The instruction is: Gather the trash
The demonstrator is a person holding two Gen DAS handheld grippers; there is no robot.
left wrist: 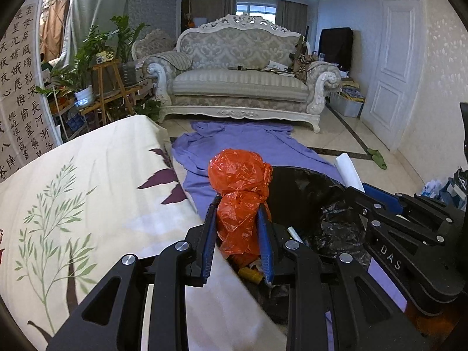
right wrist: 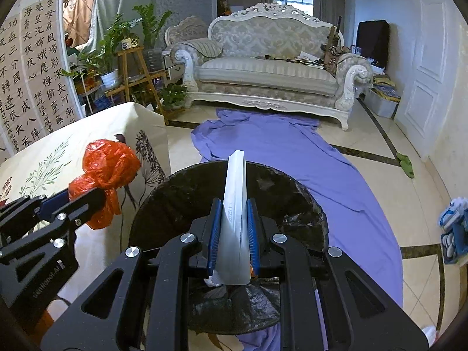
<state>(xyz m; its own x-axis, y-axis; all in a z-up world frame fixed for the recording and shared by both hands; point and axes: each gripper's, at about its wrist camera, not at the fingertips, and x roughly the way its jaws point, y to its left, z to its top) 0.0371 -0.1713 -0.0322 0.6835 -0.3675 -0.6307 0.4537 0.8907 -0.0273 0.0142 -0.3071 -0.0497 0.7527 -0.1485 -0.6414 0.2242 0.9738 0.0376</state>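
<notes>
Orange plastic bag [left wrist: 238,201] is pinched in left tool [left wrist: 237,204] w/ white strip [right wrist: 235,213] pinched in right tool [right wrist: 234,204], both near the black-lined bin [right wrist: 181,193]; centre each over the opening before letting go.

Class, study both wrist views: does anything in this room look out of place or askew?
Yes. A purple sheet lies rumpled across the tiled floor before the sofa, partly under the black-lined bin. A green rag lies dropped near the door.
</notes>
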